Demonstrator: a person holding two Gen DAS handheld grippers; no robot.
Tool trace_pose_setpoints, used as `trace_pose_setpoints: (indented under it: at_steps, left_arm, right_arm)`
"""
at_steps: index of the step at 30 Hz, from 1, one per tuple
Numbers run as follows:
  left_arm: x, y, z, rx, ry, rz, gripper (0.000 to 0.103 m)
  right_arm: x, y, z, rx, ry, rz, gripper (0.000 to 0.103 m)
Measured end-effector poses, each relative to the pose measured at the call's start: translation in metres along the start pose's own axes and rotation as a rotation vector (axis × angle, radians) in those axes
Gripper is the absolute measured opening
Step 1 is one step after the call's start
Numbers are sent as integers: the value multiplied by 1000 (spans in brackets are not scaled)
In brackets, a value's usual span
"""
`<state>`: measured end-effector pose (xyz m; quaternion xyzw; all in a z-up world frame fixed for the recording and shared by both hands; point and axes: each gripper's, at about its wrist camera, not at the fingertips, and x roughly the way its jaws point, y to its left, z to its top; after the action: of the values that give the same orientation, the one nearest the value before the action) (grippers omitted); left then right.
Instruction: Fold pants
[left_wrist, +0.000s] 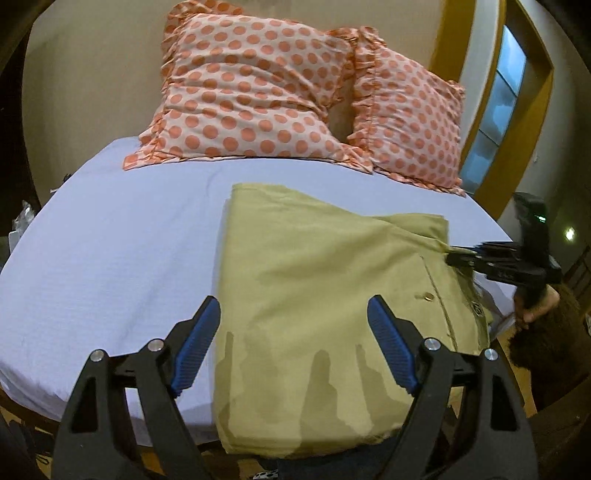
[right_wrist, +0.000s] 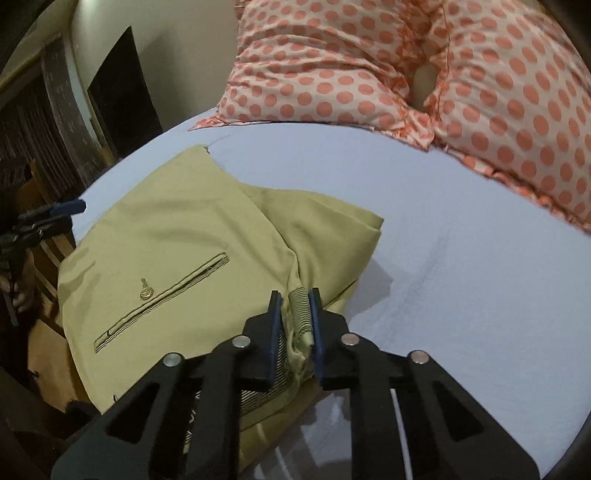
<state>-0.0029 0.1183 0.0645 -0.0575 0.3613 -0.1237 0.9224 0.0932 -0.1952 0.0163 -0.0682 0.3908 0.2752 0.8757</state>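
The olive-green pants (left_wrist: 317, 302) lie folded on the lavender bed sheet (left_wrist: 110, 258), near the bed's front edge. A back pocket with a brass button (right_wrist: 146, 293) faces up. My left gripper (left_wrist: 293, 308) is open, hovering over the pants' near left part, holding nothing. My right gripper (right_wrist: 295, 299) is shut on the waistband of the pants (right_wrist: 207, 251), pinching the striped inner lining at the near right corner. It also shows at the right in the left wrist view (left_wrist: 458, 254). The left gripper shows at the far left in the right wrist view (right_wrist: 68, 206).
Two pink pillows with orange dots (left_wrist: 251, 92) (left_wrist: 413, 122) lean at the head of the bed. A window with a yellow frame (left_wrist: 498, 103) is at the right. Dark furniture (right_wrist: 122, 96) stands beyond the bed's left side. The wooden bed frame (right_wrist: 48, 258) shows beside the pants.
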Motion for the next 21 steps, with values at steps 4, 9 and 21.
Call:
trace_pose_setpoints:
  at_steps: [4,9,21]
  left_arm:
    - [10,9,15,-14,-9,55,81]
    - [30,29,33,-60,-10,106,81]
    - [93,51,36,-96,185,-26,87]
  right_arm:
    - [-6,-3,22,-10,-30,-44,12]
    - [22,-21,53,9,-54,-143,12]
    - [15,-90,-5,457,-20,101,64]
